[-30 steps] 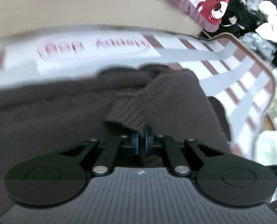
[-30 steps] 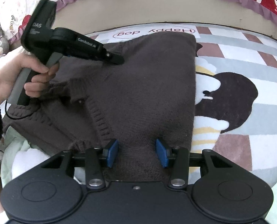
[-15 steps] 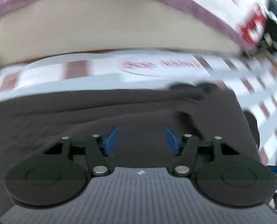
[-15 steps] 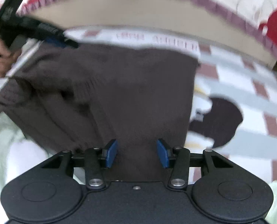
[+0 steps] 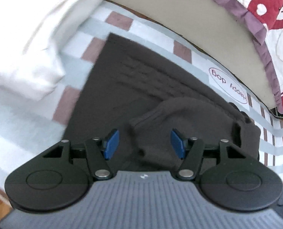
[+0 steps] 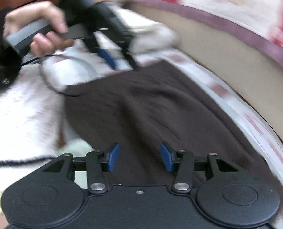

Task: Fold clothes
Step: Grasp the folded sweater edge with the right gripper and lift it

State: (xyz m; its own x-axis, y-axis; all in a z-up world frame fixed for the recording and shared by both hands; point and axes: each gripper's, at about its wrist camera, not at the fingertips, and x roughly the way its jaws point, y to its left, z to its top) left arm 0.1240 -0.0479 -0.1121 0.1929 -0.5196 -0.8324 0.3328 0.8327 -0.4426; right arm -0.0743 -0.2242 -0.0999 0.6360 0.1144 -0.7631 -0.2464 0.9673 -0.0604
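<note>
We've got the brown sweater [image 5: 160, 87] lying flat on the checked mat [image 5: 111, 19], its folded sleeve [image 5: 179, 114] on top. Our left gripper [image 5: 144, 145] hangs over that sleeve, jaws opening, pads clear of the knit. Our right gripper [image 6: 140, 156] sits spread over the sweater's near edge, gripping nothing. White cloth [image 5: 27, 47] lies beside the sweater.
</note>
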